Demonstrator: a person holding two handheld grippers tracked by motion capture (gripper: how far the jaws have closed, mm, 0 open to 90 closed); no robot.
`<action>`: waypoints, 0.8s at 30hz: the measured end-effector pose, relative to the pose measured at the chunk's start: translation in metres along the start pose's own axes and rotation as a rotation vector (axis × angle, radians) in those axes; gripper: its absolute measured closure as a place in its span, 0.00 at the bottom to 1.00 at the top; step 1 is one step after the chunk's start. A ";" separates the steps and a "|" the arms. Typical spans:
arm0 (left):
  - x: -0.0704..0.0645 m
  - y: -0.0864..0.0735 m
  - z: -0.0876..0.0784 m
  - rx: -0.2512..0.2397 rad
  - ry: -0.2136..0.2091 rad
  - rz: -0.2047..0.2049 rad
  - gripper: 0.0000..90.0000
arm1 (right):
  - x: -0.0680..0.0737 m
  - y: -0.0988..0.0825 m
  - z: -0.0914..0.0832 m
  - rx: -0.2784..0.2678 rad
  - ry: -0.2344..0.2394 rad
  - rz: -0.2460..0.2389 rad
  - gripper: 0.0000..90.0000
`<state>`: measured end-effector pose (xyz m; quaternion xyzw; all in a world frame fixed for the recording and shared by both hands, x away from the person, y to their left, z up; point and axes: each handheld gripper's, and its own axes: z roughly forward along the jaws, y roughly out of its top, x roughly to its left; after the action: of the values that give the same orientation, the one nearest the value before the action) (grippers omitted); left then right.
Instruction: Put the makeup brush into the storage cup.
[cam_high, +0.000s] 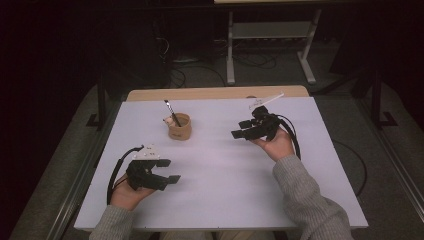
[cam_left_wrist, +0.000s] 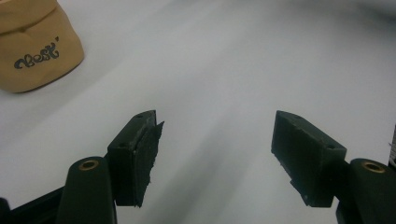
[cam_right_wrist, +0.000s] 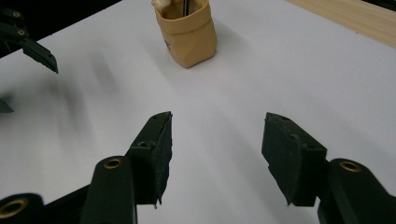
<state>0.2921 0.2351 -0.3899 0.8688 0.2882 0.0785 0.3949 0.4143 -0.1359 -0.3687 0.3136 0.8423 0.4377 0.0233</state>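
A small tan pouch (cam_high: 180, 127) with dark lettering stands upright on the white table (cam_high: 225, 170), left of the middle and toward the far side. A thin dark-handled stick (cam_high: 170, 111) leans out of it to the left. My left gripper (cam_high: 171, 170) rests near the front left, pointing right, with its jaws wide apart and nothing between them (cam_left_wrist: 215, 140). The pouch (cam_left_wrist: 32, 51) is at the upper left of its view. My right gripper (cam_high: 238, 129) is held right of the pouch and points left at it, open and empty (cam_right_wrist: 217, 140), with the pouch (cam_right_wrist: 189, 35) ahead.
A wooden strip (cam_high: 215, 93) runs along the table's far edge. A pale thin strip (cam_high: 267, 100) sticks up just behind the right gripper. Beyond the table are a metal stand's legs (cam_high: 230, 55) and cables on a dark floor. The left gripper's jaw (cam_right_wrist: 39, 53) appears at the right gripper view's left edge.
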 end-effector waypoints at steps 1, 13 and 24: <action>0.000 0.000 0.000 0.000 0.000 -0.001 0.35 | 0.000 -0.001 -0.001 -0.004 0.003 -0.002 0.46; 0.001 0.000 -0.003 -0.001 0.009 0.016 0.35 | 0.001 -0.013 -0.006 -0.003 -0.005 0.002 0.45; 0.000 0.001 -0.001 -0.013 0.007 0.005 0.35 | 0.003 -0.024 -0.013 0.008 -0.006 0.000 0.44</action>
<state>0.2922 0.2352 -0.3887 0.8666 0.2869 0.0846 0.3994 0.3953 -0.1533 -0.3784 0.3152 0.8439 0.4335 0.0248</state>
